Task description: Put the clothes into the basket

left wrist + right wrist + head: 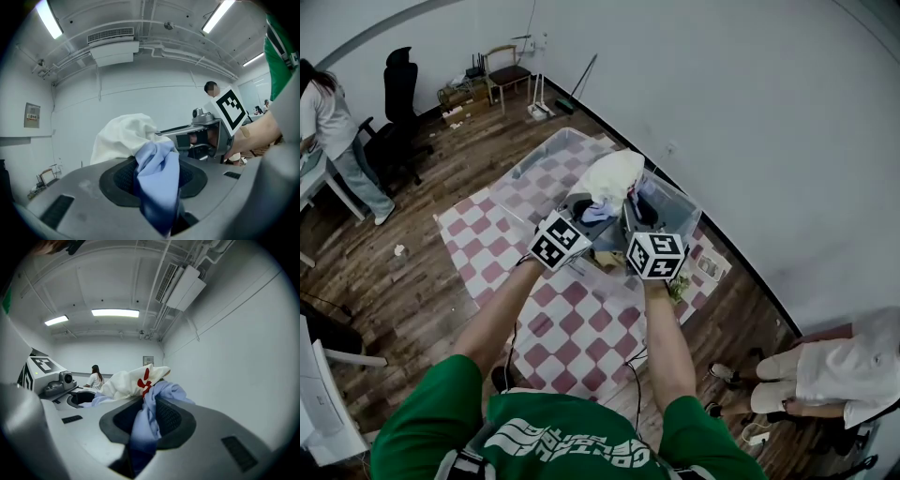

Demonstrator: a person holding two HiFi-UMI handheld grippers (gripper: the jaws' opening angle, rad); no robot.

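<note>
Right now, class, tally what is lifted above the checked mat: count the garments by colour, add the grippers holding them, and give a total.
Cream-white garment: 1
Light blue garment: 1
Grippers, fingers closed on the light blue garment: 2 (left gripper, right gripper)
Total: 4

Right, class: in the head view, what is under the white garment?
A light blue cloth, held in the left gripper and right gripper, lies under the white garment. Below is a clear basket with something dark inside; the rest of its inside is covered.
</note>
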